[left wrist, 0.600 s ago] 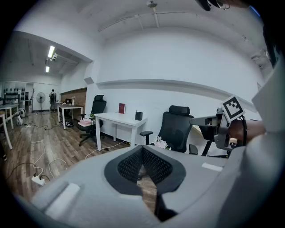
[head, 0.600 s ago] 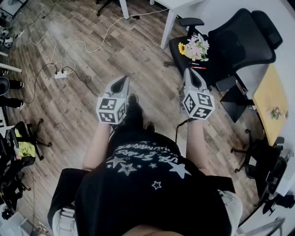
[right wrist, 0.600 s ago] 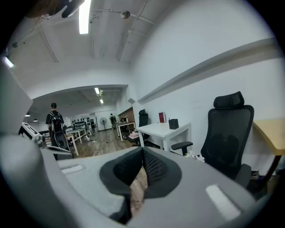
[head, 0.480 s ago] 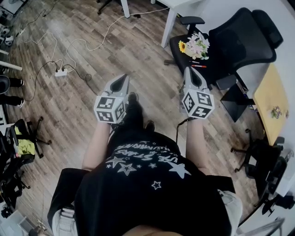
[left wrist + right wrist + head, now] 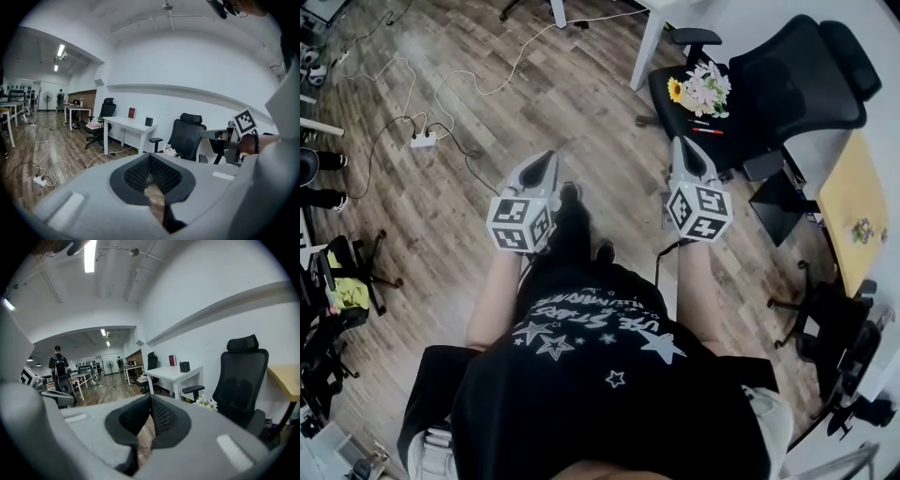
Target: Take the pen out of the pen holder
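Note:
Both grippers are held side by side at waist height above the wooden floor, each empty. My left gripper (image 5: 546, 165) (image 5: 150, 155) is shut, its dark pads meeting at the tip. My right gripper (image 5: 685, 150) (image 5: 150, 398) is shut too. Ahead of the right one stands a black office chair (image 5: 787, 75) with a bunch of flowers (image 5: 700, 89) (image 5: 206, 402) and a red pen (image 5: 706, 131) on its seat. A small dark box (image 5: 149, 121) (image 5: 184, 366) stands on a white desk (image 5: 129, 124); whether it holds pens I cannot tell.
A power strip (image 5: 422, 141) with trailing cables lies on the floor at the left. A yellow table (image 5: 853, 202) is at the right, and more black chairs stand at both edges. A person with a backpack (image 5: 57, 367) stands far off.
Both grippers keep their places and stay shut. The head view has shifted slightly, so the chair and the floor sit a little higher in the picture.

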`<state>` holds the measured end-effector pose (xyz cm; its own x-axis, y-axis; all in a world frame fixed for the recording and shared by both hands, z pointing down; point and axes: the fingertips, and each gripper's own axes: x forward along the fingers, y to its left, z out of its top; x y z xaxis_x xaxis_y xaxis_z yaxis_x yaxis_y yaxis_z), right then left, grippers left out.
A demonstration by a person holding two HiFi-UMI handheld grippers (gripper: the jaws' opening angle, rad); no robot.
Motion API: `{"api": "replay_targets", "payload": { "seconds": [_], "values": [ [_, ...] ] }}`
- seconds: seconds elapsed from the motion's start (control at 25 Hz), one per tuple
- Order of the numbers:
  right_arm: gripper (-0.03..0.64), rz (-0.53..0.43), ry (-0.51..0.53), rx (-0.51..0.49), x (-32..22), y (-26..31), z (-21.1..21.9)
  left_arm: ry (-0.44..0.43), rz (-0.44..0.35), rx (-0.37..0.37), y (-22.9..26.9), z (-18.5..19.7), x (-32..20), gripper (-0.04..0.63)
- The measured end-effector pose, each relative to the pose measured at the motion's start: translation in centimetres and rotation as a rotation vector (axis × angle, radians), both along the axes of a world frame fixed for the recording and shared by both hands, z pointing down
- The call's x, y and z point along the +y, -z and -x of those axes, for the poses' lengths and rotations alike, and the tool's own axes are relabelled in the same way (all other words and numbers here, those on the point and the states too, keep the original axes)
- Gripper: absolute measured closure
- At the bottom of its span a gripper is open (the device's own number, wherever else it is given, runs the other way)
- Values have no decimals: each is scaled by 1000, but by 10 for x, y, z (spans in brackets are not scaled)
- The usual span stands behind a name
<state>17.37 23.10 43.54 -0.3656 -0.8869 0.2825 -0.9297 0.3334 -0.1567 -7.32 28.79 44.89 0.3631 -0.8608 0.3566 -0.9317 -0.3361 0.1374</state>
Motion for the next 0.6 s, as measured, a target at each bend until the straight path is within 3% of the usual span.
{"api": "replay_targets", "payload": {
  "seconds": [0.36, 0.6],
  "values": [
    [612, -29, 9, -3, -85, 11, 39, 17, -10, 16, 2, 42, -76, 584],
    [417, -34, 60, -12, -175, 21, 90, -11, -49, 29, 12, 79, -177, 584]
  ]
}}
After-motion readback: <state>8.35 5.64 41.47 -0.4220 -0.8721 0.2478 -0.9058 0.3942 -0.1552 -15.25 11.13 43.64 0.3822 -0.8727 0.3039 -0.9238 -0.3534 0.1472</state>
